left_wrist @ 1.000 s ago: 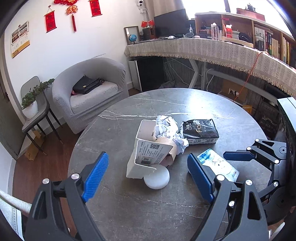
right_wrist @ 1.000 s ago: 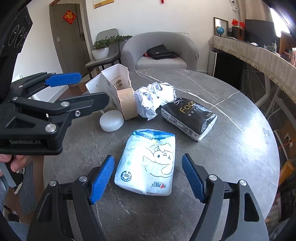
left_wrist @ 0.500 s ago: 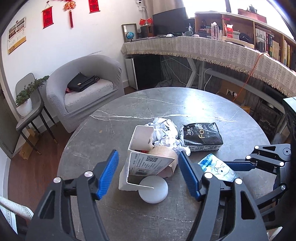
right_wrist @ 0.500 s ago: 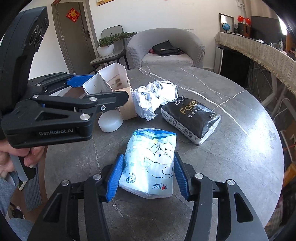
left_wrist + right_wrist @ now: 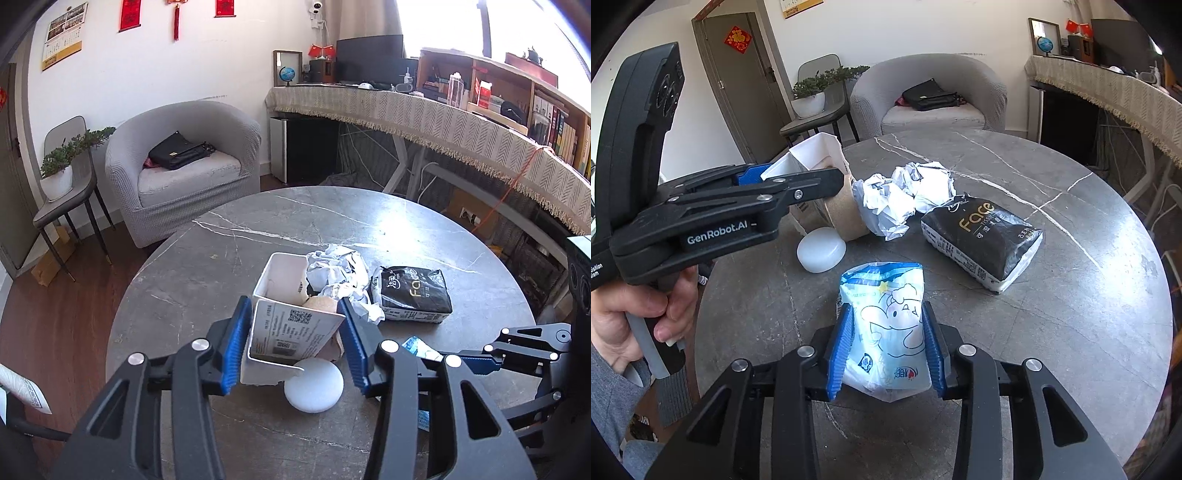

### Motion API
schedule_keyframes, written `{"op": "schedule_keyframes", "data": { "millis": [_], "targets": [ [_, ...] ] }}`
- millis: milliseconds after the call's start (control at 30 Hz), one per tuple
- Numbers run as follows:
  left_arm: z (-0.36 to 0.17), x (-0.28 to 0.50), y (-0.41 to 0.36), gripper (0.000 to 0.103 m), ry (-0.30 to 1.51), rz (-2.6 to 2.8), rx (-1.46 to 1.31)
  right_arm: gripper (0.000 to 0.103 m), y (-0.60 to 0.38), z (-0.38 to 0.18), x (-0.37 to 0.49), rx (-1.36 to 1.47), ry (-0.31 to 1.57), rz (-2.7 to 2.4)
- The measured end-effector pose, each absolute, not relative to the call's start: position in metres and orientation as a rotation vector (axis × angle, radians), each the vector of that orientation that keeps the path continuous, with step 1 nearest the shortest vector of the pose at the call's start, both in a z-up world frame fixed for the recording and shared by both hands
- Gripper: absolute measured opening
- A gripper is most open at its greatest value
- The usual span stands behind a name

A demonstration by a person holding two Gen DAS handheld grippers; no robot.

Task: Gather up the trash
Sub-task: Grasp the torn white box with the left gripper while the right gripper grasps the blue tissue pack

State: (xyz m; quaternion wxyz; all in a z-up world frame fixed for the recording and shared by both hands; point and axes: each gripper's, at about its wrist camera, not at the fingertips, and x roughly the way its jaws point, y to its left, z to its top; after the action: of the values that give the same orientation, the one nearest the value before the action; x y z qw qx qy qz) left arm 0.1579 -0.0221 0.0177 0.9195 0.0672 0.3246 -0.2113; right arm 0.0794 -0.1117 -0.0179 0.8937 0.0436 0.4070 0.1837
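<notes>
A white cardboard box (image 5: 291, 332) with a printed label lies open on the round grey table (image 5: 221, 266), a brown paper roll (image 5: 320, 305) inside it. My left gripper (image 5: 293, 345) is shut on the box, one blue pad on each side. In the right wrist view the box (image 5: 816, 162) sits behind the left gripper (image 5: 753, 177). My right gripper (image 5: 886, 350) is shut on a light blue tissue pack (image 5: 888, 332) with a cartoon print. Crumpled white paper (image 5: 905, 195) and a black tissue pack (image 5: 982, 240) lie beyond.
A white round lid (image 5: 314, 386) lies against the box, also seen in the right wrist view (image 5: 821, 249). A grey armchair (image 5: 177, 173) with a black bag and a chair with a plant (image 5: 61, 173) stand beyond the table. A long desk (image 5: 443, 122) runs on the right.
Both grippers moved forward and closed: the left one onto the white box, the right one onto the light blue tissue pack.
</notes>
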Motion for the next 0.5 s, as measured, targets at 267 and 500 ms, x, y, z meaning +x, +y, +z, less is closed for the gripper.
{"op": "schedule_keyframes", "data": {
  "millis": [267,500],
  "targets": [
    [0.026,0.151,-0.006,0.047,0.655,-0.398,0.086,0.03,-0.11,-0.015,0.079,0.116,0.849,0.407],
    [0.033,0.142,0.011,0.046,0.625,-0.345,0.03,0.009,-0.105,-0.013,0.082,0.091,0.842,0.413]
  ]
}}
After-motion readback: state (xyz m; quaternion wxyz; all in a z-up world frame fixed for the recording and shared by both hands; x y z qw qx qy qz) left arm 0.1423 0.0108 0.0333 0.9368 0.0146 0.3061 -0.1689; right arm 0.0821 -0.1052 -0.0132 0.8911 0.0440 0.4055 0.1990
